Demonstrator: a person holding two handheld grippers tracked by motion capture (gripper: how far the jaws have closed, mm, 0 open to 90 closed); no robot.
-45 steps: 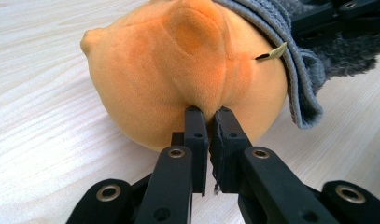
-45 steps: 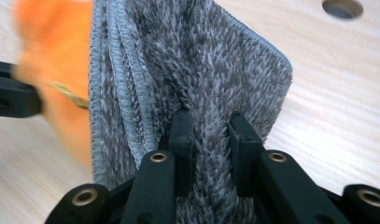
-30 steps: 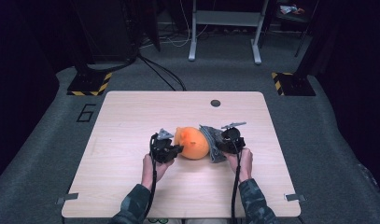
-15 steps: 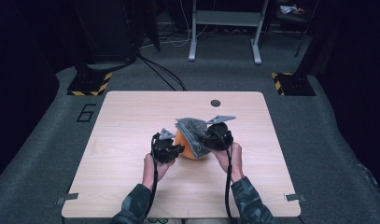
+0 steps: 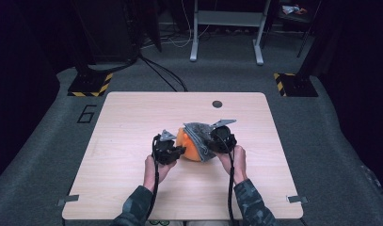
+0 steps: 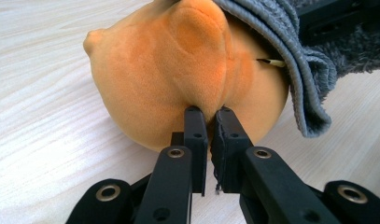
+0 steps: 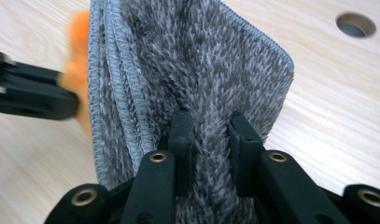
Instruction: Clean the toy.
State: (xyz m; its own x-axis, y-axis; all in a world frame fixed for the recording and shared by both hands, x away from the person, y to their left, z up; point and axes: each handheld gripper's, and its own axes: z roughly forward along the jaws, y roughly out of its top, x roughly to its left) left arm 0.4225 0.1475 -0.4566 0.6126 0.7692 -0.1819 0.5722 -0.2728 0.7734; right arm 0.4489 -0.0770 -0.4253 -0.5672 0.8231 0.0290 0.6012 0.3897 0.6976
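Observation:
An orange plush toy (image 5: 187,145) lies on the middle of the wooden table (image 5: 128,122). My left gripper (image 5: 179,151) is at its left side, shut on a pinched fold of the orange fabric (image 6: 169,70); the jaw tips (image 6: 208,114) nearly meet. A grey fluffy cloth (image 5: 197,133) drapes over the toy's right side and top. My right gripper (image 5: 213,141) is shut on that cloth (image 7: 201,65), with pile bunched between its jaws (image 7: 210,122). In the left gripper view the cloth's hem (image 6: 299,60) hangs over the toy. The toy's right half is hidden under the cloth.
A round cable hole (image 5: 217,104) sits near the table's far edge, right of centre, and in the right gripper view (image 7: 355,24). Bare tabletop lies on all sides of the toy. Dark floor with stand feet (image 5: 90,84) lies beyond the table.
My right gripper has moved left and upward with the grey cloth, drawing it further over the orange toy. The left gripper has kept its hold in place.

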